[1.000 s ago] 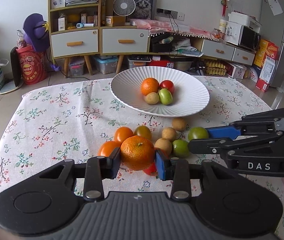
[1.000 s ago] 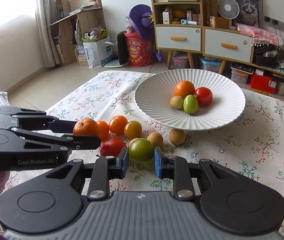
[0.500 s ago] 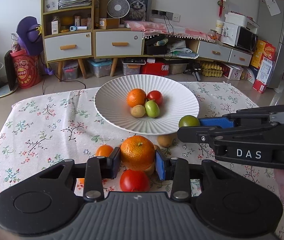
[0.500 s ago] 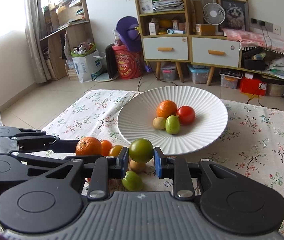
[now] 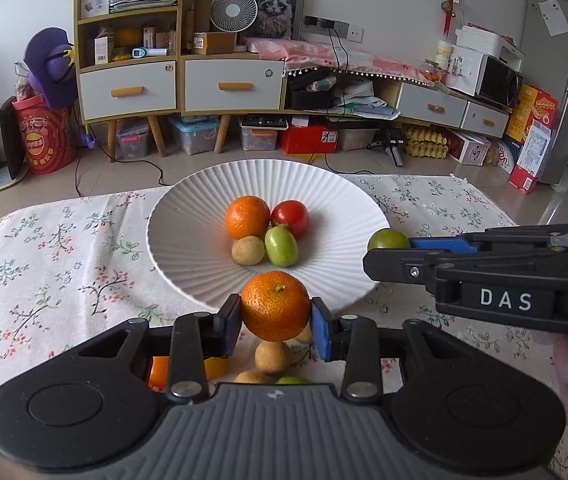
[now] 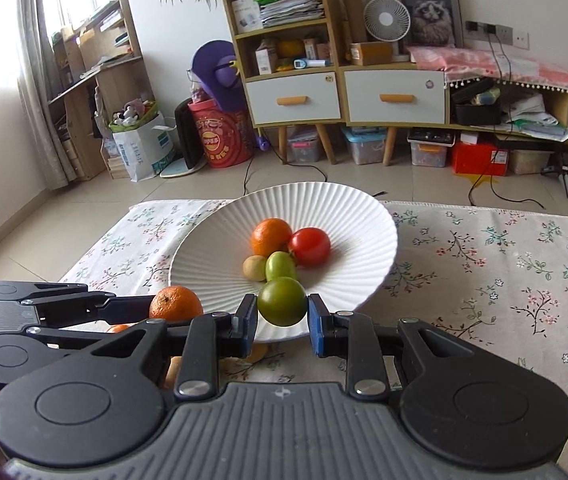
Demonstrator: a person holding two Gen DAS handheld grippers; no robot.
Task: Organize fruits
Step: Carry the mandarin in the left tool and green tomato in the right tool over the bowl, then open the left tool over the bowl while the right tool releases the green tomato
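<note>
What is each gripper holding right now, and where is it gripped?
Left gripper pinches an orange mandarin across its sides; right gripper pinches a green fruit across its sides.

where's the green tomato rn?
Green tomato is clamped in the right gripper, held at the white plate's near rim, right of the left gripper's orange.

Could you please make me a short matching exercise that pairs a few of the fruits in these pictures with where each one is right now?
Things:
1. mandarin
2. round green fruit
3. red tomato
4. tan fruit

Places:
A. lying in the white plate
B. on the tablecloth, below the left gripper
C. clamped in the right gripper
D. clamped in the left gripper

Pairs: 1-D, 2-C, 3-A, 4-B
</note>
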